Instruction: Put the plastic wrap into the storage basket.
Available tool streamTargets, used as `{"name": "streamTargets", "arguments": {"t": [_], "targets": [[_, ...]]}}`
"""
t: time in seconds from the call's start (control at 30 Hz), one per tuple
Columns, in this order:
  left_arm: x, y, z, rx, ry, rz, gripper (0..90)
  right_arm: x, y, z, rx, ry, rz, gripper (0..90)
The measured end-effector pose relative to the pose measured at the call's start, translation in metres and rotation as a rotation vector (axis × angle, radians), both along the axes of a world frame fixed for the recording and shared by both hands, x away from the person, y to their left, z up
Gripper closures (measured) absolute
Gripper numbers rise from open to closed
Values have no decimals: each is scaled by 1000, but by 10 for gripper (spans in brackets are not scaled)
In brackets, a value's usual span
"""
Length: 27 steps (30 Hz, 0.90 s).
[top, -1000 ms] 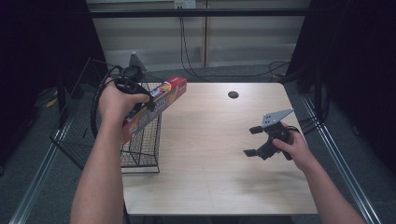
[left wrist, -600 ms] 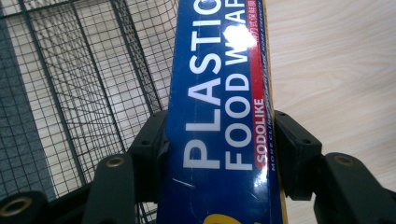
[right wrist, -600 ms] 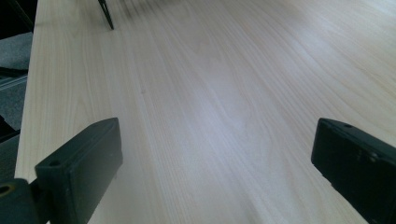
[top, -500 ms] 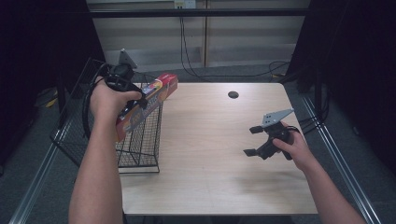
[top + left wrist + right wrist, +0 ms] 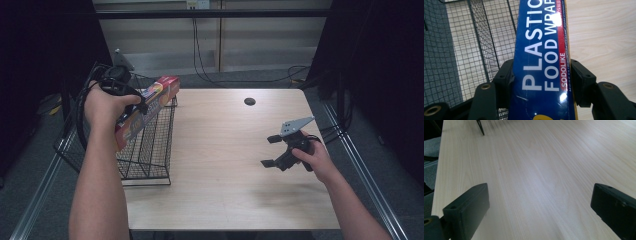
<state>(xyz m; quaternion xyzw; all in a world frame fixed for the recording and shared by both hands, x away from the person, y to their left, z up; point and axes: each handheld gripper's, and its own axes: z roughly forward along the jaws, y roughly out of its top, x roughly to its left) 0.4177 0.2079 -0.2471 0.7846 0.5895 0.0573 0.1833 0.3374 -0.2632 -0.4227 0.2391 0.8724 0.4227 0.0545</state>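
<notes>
A person stands at a pale wooden worktop [image 5: 225,165] with tongs in each hand. The left tongs [image 5: 541,80] are clamped on a long blue box of plastic food wrap [image 5: 541,50], one jaw pressed to each side. The box is held tilted above the right edge of a black wire basket [image 5: 145,150] at the worktop's left side. The right tongs [image 5: 272,150] rest low over bare wood on the right, jaws spread wide, gripping nothing.
</notes>
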Motion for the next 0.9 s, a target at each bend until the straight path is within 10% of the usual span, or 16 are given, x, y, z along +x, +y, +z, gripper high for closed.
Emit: {"name": "streamTargets", "arguments": {"t": [0.9], "targets": [[-10, 43, 11, 44, -20, 180, 448, 1, 3, -3, -9, 5, 8, 19]]}}
